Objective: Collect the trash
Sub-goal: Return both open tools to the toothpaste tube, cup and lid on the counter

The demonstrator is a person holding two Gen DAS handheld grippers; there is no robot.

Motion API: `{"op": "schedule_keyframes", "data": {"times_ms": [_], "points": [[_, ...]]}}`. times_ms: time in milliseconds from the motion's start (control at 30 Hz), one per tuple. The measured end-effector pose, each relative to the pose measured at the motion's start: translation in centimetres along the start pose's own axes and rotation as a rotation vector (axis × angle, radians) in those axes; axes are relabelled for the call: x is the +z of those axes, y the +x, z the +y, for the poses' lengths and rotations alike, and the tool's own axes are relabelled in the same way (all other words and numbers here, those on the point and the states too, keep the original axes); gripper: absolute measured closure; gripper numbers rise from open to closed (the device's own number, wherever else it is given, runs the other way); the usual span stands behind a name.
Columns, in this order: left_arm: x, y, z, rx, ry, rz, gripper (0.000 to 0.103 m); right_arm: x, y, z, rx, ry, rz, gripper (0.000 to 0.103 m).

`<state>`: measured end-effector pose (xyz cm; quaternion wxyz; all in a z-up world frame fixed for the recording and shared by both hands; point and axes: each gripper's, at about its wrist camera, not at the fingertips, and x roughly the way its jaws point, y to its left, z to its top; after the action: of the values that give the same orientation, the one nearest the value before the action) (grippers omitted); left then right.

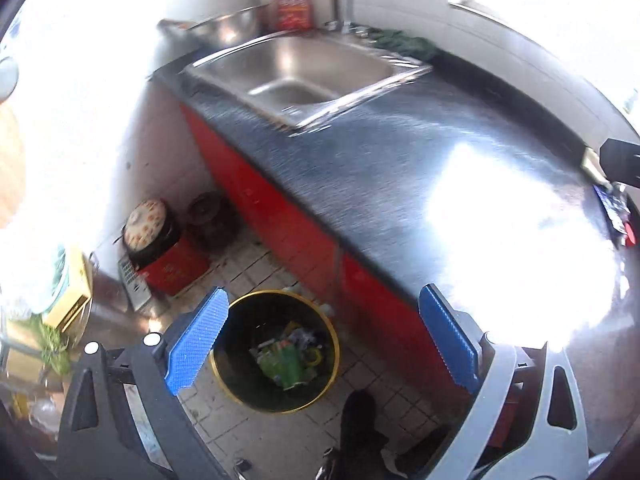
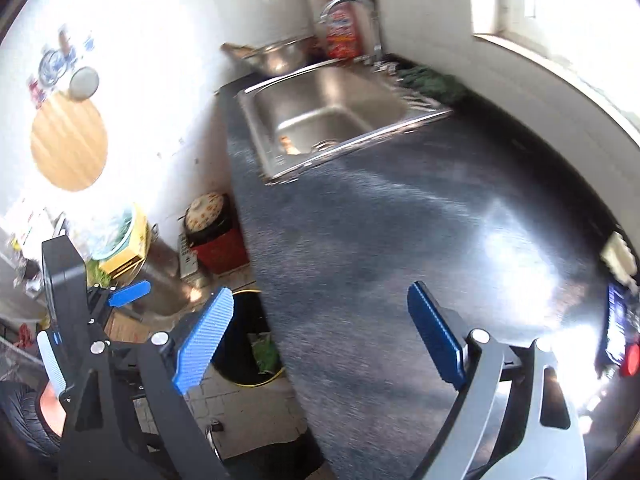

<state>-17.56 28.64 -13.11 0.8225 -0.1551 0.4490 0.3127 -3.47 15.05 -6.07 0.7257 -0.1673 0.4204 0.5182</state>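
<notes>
A black trash bin with a yellow rim (image 1: 276, 350) stands on the tiled floor beside the red cabinet; green and mixed wrappers (image 1: 286, 362) lie inside it. My left gripper (image 1: 324, 338) is open and empty, held above the bin and the counter's edge. My right gripper (image 2: 320, 336) is open and empty above the dark counter (image 2: 380, 240); the bin (image 2: 244, 344) shows partly below its left finger. A dark blue wrapper with a red spot (image 2: 618, 330) and a pale item (image 2: 620, 258) lie at the counter's far right edge. The left gripper's body (image 2: 68, 320) appears at lower left.
A steel sink (image 1: 304, 72) with tap, a metal bowl (image 1: 224, 26) and a red bottle (image 1: 294, 0) are at the counter's far end. A red box with a pot (image 1: 160, 248) stands on the floor by the wall. A round wooden board (image 2: 68, 140) hangs on the wall.
</notes>
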Motion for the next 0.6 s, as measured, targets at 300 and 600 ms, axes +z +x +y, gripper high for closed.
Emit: {"op": "schedule_keyframes", "data": {"times_ms": [300, 600], "points": [[4.3, -2.6, -20.8, -0.302, 0.352, -0.073, 0.01, -7.6, -14.3, -17.0, -0.354, 0.329, -0.172, 0.017], [2.1, -5.9, -33.2, -0.427, 0.579, -0.083, 0.01, -17.3, -22.7, -23.3, -0.53, 0.516, -0.21, 0.016]]}}
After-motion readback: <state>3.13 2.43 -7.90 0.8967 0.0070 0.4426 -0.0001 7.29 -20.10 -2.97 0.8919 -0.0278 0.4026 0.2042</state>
